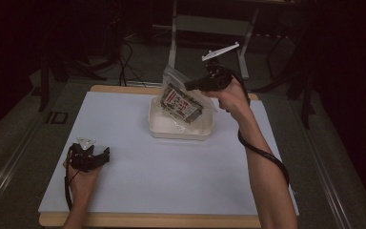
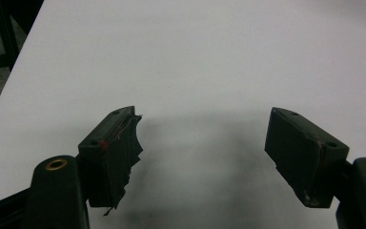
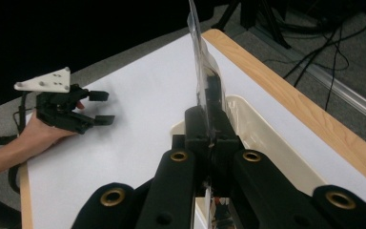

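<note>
right gripper (image 1: 190, 85) pinches the edge of a clear plastic bag (image 1: 181, 101), jaws pressed tight on the film, bag hanging over the white tray (image 1: 181, 131) at the table's far side. left gripper (image 1: 106, 153) rests on the white table (image 1: 171, 171), jaws spread and empty.

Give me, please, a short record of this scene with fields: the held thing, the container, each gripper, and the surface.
held thing: clear plastic bag with a printed packet inside
container: white tub, bag partly above it
right gripper: shut on the bag's edge
left gripper: open, nothing between the jaws, resting at the table's near left
surface: white table with wooden edge
</note>
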The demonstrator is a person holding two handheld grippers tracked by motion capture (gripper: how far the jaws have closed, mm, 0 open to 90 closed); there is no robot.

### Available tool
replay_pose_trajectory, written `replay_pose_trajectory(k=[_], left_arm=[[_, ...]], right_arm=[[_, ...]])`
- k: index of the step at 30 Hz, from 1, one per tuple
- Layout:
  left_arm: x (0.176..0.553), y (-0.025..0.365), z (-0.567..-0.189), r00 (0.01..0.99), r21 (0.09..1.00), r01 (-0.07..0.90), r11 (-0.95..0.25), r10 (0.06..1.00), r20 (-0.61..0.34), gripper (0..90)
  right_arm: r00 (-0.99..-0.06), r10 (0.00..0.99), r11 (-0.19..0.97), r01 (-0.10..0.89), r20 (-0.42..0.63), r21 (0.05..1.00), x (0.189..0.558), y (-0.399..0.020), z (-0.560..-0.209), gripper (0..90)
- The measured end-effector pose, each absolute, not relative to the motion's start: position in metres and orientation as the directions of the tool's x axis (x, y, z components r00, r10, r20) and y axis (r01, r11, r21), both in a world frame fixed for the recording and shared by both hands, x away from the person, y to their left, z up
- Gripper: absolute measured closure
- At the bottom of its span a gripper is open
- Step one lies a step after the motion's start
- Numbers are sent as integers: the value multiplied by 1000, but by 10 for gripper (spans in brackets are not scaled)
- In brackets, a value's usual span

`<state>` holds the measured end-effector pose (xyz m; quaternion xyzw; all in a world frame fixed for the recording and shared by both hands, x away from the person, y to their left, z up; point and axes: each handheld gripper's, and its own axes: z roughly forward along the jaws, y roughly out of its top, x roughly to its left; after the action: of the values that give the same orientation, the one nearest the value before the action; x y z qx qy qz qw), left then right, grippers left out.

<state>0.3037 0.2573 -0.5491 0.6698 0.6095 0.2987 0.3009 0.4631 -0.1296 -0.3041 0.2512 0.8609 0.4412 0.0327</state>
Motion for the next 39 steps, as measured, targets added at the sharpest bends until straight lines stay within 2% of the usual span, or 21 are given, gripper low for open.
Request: replay_pose_trajectory(k=[10,18,24,32,36,39], left_arm=[[304,257,-549,78,768,636,-75,996,33,267],[304,257,-549,76,770,634,-73,997,32,267],[304,257,-549,76,767,637,-75,996,34,267],[304,257,-549,76,768,636,-75,997,34,267],[304,257,-549,77,768,636,-76,996,35,267],[304,258,-549,76,769,635,-72,997,31,267]], right_arm=[[-833,516,442,459,200,771,479,-125,-321,894],[-771,619,402,472,146,785,486,-123,-323,835],[-690,723,411,466,31,784,489,-121,-326,774],[-677,735,411,480,29,775,492,-109,-334,708],[-670,742,429,482,7,764,493,-103,-334,698],[-671,741,442,464,-21,768,492,-102,-331,659]])
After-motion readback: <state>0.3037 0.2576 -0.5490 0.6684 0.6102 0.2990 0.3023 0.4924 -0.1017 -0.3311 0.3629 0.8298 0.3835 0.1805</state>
